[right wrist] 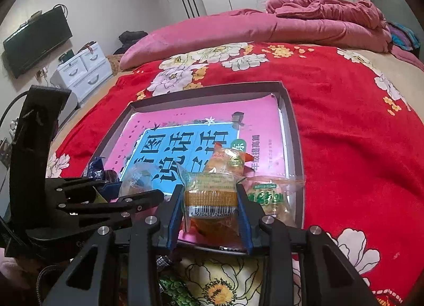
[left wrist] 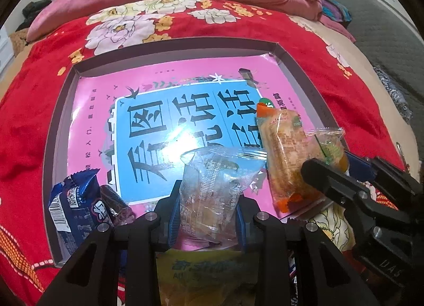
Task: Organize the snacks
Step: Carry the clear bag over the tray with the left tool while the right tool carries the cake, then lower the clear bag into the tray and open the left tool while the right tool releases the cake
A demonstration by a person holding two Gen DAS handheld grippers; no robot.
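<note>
We clamp our left gripper [left wrist: 208,215] on a clear snack packet [left wrist: 212,189] and our right gripper [right wrist: 210,215] on a barcoded snack packet [right wrist: 210,194] above the tray [right wrist: 296,147].

Barcode 6 970458 7420 on orange snack packet [right wrist: 210,200]

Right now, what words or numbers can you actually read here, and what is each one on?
"看图说话", rest covered: pink sheet in the box.
"年级提高篇": same sheet's edge.
"6 970458 7420", then cut off: barcode on the orange packet in the right hand-held gripper.
Blue packet and green label: too blurred.
</note>
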